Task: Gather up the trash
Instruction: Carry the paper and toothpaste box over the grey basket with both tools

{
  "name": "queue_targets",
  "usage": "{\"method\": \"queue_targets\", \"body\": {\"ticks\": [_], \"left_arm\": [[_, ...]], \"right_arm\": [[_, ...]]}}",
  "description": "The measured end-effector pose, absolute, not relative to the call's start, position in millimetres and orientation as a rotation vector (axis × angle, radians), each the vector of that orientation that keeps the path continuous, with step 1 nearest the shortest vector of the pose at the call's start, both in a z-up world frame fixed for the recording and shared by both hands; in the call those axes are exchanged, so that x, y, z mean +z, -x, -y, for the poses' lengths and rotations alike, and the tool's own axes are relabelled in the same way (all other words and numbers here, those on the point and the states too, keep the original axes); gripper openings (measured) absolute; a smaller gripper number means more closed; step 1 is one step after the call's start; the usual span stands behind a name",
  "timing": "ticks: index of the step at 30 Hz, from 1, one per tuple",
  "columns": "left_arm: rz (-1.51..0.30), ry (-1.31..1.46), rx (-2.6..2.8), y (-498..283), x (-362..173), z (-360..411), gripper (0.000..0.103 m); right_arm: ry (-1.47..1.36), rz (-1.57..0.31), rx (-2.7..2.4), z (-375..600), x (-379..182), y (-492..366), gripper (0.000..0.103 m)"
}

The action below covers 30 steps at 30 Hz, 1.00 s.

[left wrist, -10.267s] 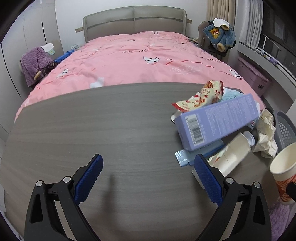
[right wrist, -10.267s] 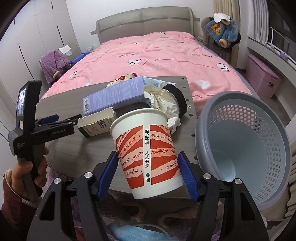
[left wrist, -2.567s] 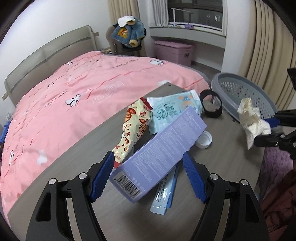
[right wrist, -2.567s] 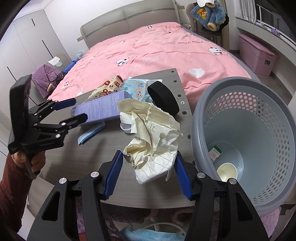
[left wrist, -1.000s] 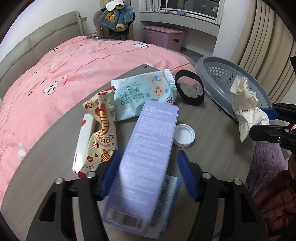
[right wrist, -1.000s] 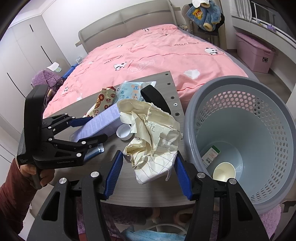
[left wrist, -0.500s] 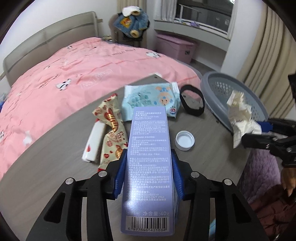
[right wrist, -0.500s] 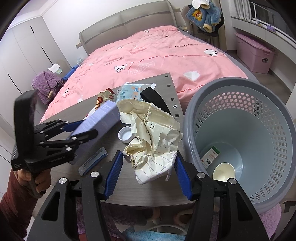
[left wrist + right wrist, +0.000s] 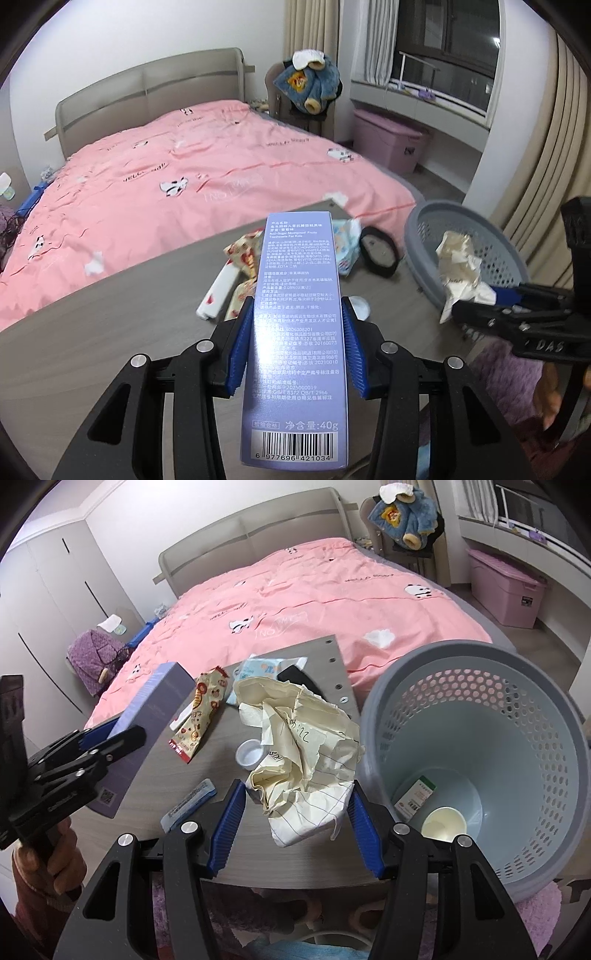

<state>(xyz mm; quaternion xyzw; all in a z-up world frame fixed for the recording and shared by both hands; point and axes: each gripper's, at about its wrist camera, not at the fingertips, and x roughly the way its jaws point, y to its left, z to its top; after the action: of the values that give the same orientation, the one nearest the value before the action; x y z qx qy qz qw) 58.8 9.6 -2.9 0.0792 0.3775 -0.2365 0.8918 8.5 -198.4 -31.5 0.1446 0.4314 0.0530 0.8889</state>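
My left gripper (image 9: 295, 350) is shut on a long purple toothpaste box (image 9: 297, 314) and holds it lifted above the grey table (image 9: 110, 325); the box also shows in the right wrist view (image 9: 151, 716). My right gripper (image 9: 295, 827) is shut on a crumpled ball of lined paper (image 9: 299, 746), held over the table's near edge just left of the grey perforated basket (image 9: 546, 686). The basket holds a paper cup (image 9: 443, 825) and a small carton (image 9: 415, 794). The paper (image 9: 460, 269) and basket (image 9: 424, 229) show at the right of the left wrist view.
On the table lie a red-patterned snack wrapper (image 9: 199, 716), a light blue wipes pack (image 9: 266, 672), a white bottle cap (image 9: 250, 755), a black band (image 9: 299, 677) and a blue sachet (image 9: 190, 803). A pink bed (image 9: 314, 598) stands behind the table.
My left gripper has raised the purple box off the table and tilted its view up toward the bed. My right gripper, with the paper, has barely moved.
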Motion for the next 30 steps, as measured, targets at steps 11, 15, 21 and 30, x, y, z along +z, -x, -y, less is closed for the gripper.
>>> {"method": "queue_targets", "body": {"ticks": [11,15,21,30], "left_arm": [[-0.752,-0.126,-0.541,-37,9,79,0.044],[-0.778,-0.112,-0.573,-30,6,118,0.044],[-0.851,-0.13,-0.604,-32,-10,168,0.044],[-0.893,-0.172,-0.6,-38,-26,207,0.044]], "right_arm": [[-0.305,-0.862,-0.077,274,-30,21,0.055],[-0.317,-0.86,-0.151,309,-33,30,0.055],[-0.351,-0.864,-0.207,347,-42,36,0.055],[-0.382,-0.88,-0.197,372,-57,28,0.055]]}}
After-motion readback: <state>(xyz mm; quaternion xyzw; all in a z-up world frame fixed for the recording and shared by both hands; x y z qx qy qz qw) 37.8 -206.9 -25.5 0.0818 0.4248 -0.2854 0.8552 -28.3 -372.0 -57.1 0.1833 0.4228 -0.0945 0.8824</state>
